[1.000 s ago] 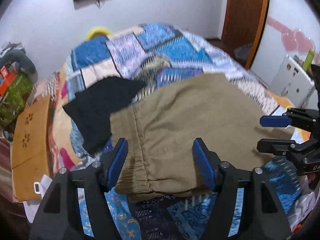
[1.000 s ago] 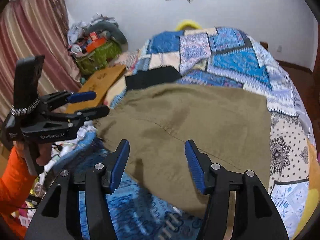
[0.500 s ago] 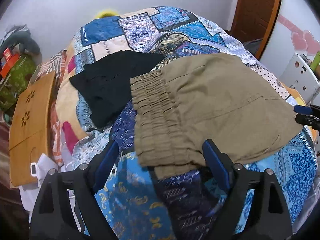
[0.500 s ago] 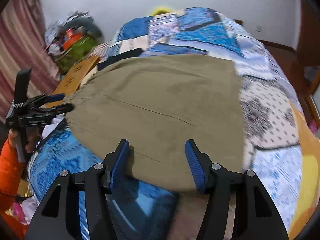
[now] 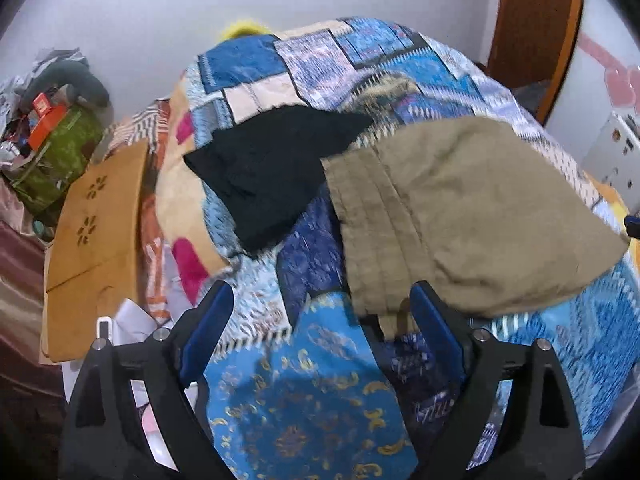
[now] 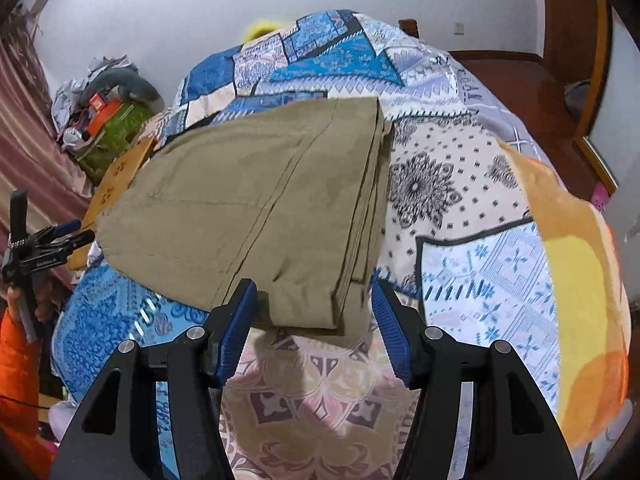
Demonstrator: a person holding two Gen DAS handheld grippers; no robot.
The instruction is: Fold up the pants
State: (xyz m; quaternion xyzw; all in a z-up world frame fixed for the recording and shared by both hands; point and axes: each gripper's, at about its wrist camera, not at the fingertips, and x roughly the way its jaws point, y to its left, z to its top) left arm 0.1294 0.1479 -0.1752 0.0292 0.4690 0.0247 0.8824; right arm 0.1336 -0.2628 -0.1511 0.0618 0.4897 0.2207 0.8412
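My left gripper (image 5: 320, 320) hangs spread wide, the folded pants (image 5: 460, 216) ahead and right, perhaps brushing its right finger. My right gripper (image 6: 312, 312) gapes too, pants' near corner between its fingers.

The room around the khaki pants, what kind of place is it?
Most likely a home bedroom: the khaki pants lie on a bed with a patchwork quilt, a wooden door stands behind, and a clutter pile sits beside the bed.

Black garment (image 5: 276, 172) on patchwork quilt (image 5: 320, 392)
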